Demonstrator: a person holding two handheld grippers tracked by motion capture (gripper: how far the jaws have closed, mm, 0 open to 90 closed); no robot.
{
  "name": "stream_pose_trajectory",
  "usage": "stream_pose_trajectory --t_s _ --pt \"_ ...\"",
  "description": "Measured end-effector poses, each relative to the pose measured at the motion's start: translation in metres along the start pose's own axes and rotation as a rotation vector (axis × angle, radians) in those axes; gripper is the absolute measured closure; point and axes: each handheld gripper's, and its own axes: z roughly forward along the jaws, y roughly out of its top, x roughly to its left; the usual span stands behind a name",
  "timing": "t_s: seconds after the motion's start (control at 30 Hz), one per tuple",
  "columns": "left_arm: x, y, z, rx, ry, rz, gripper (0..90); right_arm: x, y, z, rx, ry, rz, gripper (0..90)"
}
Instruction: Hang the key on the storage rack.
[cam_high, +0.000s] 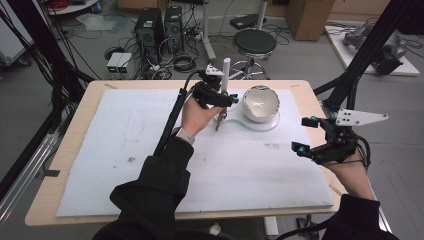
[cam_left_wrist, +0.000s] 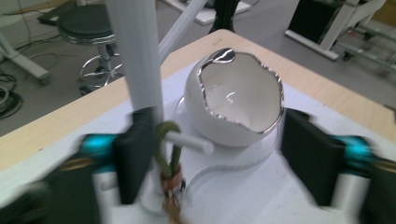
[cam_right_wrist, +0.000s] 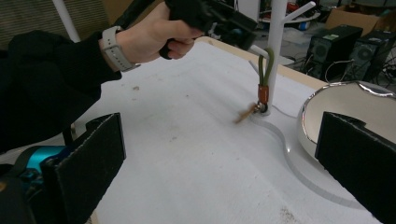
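Left side of the table, high view: bare white foam mat (cam_high: 150, 145) over the pale wooden tabletop (cam_high: 75, 130), nothing on it but a few specks.

Centre: the left gripper (cam_high: 227, 100) is held up at a white upright stand post with short side pegs (cam_high: 226, 70). In the left gripper view, an olive-green cord loop with a copper-orange ferrule and a frayed tan tassel (cam_left_wrist: 169, 154) hangs over one peg (cam_left_wrist: 189, 142), close against the post. The jaws are spread wide with nothing between them; the left pad (cam_left_wrist: 135, 154) sits just beside the post and the loop, but the blur does not let me tell whether it touches either.

Judgement: the step in hand looks like letting the keychain settle on the peg and clearing away. To do it well, keep the jaws wide and draw back along the peg's line, away from the post, so the near pad does not drag the loop off the tip. Move slowly; the tassel (cam_right_wrist: 245, 113) rests at the base and could snag.

Right of the post: a white glossy egg-shaped bowl with a jagged silver rim (cam_high: 260, 102) sits on the clear base plate (cam_high: 270, 125), near enough to be knocked by a sideways swing.

Far right: the right gripper (cam_high: 305, 135) hovers off the mat's edge, jaws well apart, empty, away from the work.
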Motion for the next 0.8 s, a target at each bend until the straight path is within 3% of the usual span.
stream_pose_trajectory --t_s 0.03,0.13,0.33,0.47,0.63,0.8 --pt "0.001 -0.001 -0.006 -0.015 -0.015 0.000 10.2 -0.002 0.002 0.001 -0.005 0.004 0.003 1.2" --pt "0.005 -0.004 -0.025 -0.056 -0.039 -0.005 5.8 -0.005 0.003 0.003 -0.012 0.005 -0.001 1.2" --pt "0.016 -0.007 -0.078 -0.141 -0.083 0.002 5.8 -0.013 0.009 0.011 -0.025 0.005 -0.002 1.2" --pt "0.030 -0.019 -0.119 -0.190 -0.082 0.014 5.9 -0.018 0.013 0.016 -0.031 -0.001 -0.004 1.2" --pt "0.047 -0.041 -0.164 -0.203 -0.043 0.012 5.8 -0.025 0.016 0.020 -0.049 -0.028 0.005 1.2" --pt "0.061 -0.066 -0.199 -0.216 0.000 -0.003 5.8 -0.032 0.018 0.024 -0.058 -0.067 0.040 1.2"
